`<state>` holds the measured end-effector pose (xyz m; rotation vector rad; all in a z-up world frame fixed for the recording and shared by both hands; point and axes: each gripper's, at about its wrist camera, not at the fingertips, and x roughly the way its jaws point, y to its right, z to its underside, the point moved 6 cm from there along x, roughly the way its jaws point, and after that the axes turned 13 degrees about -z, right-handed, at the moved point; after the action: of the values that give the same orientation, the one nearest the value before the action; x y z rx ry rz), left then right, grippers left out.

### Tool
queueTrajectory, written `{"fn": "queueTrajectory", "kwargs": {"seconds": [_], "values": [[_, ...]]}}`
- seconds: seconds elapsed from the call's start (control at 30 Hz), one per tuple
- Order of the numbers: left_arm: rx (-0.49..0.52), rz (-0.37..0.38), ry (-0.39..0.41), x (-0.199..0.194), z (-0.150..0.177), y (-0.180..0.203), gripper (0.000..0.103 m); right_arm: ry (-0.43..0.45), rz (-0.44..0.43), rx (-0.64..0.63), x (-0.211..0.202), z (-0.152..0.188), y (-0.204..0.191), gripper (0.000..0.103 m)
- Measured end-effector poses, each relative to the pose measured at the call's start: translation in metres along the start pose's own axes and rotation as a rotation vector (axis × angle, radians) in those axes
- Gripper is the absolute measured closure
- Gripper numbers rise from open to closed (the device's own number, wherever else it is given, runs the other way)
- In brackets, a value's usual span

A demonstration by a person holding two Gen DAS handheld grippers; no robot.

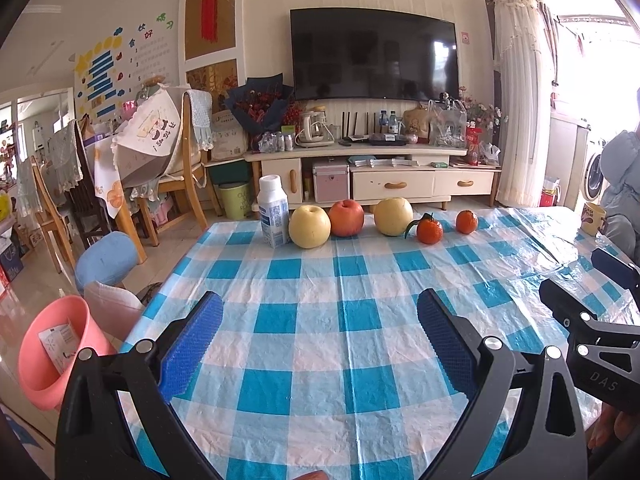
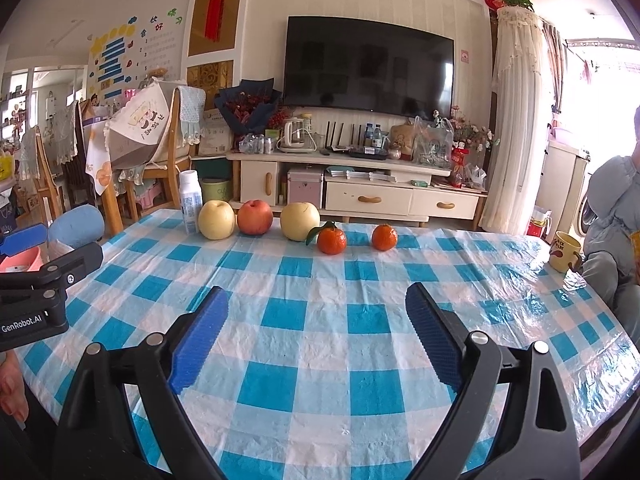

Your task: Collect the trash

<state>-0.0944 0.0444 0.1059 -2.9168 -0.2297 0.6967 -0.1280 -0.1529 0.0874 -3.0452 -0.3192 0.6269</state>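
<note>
A white milk bottle (image 1: 273, 211) stands upright at the far left end of a row on the blue-checked tablecloth (image 1: 320, 320); the right wrist view shows the bottle (image 2: 191, 201) too. A pink bin (image 1: 60, 350) with a paper inside sits on the floor left of the table. My left gripper (image 1: 320, 304) hovers open over the near cloth, nothing between its blue pads. My right gripper (image 2: 316, 300) is likewise open and empty, and its black body (image 1: 592, 328) shows at the right edge of the left wrist view.
Beside the bottle lie a yellow apple (image 1: 309, 227), a red apple (image 1: 346, 218), another yellow apple (image 1: 393, 216) and two tangerines (image 1: 430, 230). A yellow mug (image 2: 564, 251) and a seated person's grey sleeve (image 2: 612, 240) are at the right. A blue stool (image 1: 106, 258) stands left.
</note>
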Motion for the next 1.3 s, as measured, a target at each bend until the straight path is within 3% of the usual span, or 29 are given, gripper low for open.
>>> {"fn": "queueTrajectory", "kwargs": {"seconds": [1.3], "values": [[-0.027, 0.020, -0.044, 0.035, 0.010, 0.009, 0.006, -0.016, 0.007, -0.021, 0.019, 0.003, -0.004, 0.011]]}}
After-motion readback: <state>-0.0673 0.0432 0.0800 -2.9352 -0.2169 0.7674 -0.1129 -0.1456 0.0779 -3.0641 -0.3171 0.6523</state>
